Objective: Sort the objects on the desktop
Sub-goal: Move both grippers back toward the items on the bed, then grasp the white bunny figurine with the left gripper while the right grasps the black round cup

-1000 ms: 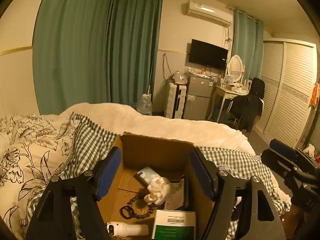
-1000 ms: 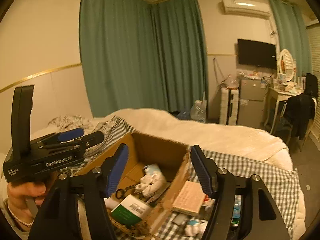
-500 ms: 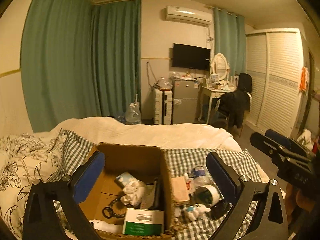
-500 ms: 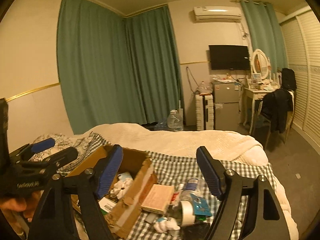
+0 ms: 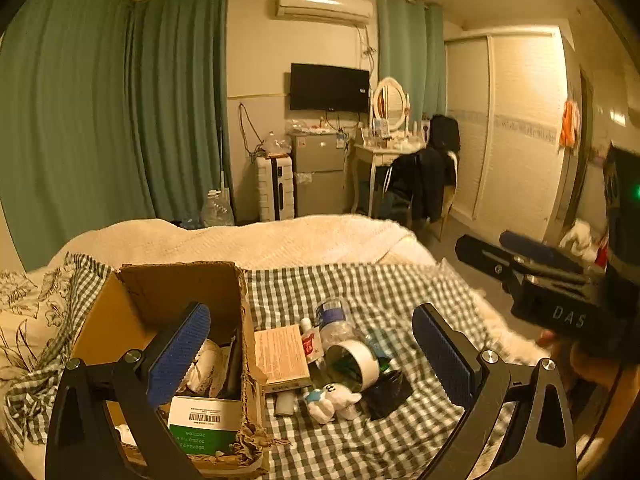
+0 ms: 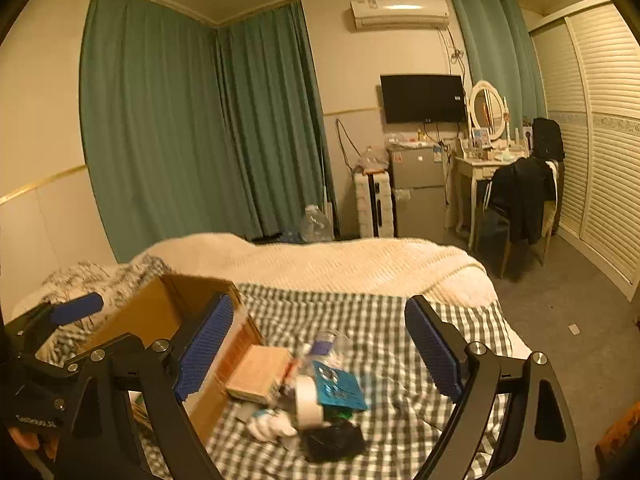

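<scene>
A cardboard box (image 5: 180,270) sits on the checked bedspread at the left, with a green-and-white carton (image 5: 204,420) and other items inside. Right of it lies a loose pile: a tan box (image 5: 282,354), a tape roll (image 5: 354,364), a clear bottle (image 5: 332,316), a white plush toy (image 5: 332,400). My left gripper (image 5: 312,356) hangs wide open above the pile, holding nothing. My right gripper (image 6: 320,354) also hovers over the pile (image 6: 308,398), its jaws opening, with nothing between them. A blue packet (image 6: 338,390) lies on the tape.
A white blanket (image 5: 280,240) covers the far half of the bed and a floral pillow (image 5: 24,320) lies left of the box. Bare checked cloth (image 6: 440,312) shows to the right of the pile. Beyond the bed are a fridge, a dressing table and a chair.
Both grippers have swung from over the cardboard box to the right, over the loose pile. Both sets of jaws have spread wider.
</scene>
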The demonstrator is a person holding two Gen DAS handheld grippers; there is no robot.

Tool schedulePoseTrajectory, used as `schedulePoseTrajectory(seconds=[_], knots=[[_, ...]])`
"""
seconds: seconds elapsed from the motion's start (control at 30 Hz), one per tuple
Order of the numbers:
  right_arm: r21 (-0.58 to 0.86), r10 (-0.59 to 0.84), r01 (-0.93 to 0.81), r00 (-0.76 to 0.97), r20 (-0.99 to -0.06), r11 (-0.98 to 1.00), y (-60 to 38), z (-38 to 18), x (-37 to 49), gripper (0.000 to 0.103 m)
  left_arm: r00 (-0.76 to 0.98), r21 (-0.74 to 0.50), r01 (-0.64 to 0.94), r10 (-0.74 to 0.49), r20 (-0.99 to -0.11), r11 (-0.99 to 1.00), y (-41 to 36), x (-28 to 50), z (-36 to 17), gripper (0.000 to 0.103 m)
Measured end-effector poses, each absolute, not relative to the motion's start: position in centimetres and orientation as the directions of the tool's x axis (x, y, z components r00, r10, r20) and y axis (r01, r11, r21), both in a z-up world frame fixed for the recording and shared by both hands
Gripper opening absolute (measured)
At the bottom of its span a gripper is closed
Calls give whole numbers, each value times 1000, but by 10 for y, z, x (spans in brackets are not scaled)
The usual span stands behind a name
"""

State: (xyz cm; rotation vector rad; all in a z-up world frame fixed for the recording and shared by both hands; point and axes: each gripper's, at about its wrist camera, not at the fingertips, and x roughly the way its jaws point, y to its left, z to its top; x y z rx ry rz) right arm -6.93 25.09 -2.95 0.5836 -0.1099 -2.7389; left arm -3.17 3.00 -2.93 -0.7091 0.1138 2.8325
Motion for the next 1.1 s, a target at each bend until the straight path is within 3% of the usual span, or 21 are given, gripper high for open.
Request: schedulePoseTrajectory(seconds=[0.2,0.43,0.63,0.83,1.1], knots=[[88,-309,305,-821,-480,-948,257,-62,-81,88,-813,78,-294,206,-545,-953,55,-41,-63,103],[73,-276,292,-748,-603,-954,271,-103,-101,88,-760,59,-313,213,-615,-948,76,-57,-103,103],[52,-249,299,-674,-696,-953,276,-135,-113,88,-690,73,-348,203,-694,-935,89,-69,-145,94],[42,-254,349,-589,-767,-936,260,-160,-121,88,-621,89,-297,121,-774,-951,78,-91,-186,90],[32,-245,416,-469,-848,-909,237,-191,-130,88,-580,145,-302,61,-812,-942,79,-106,-217,90]])
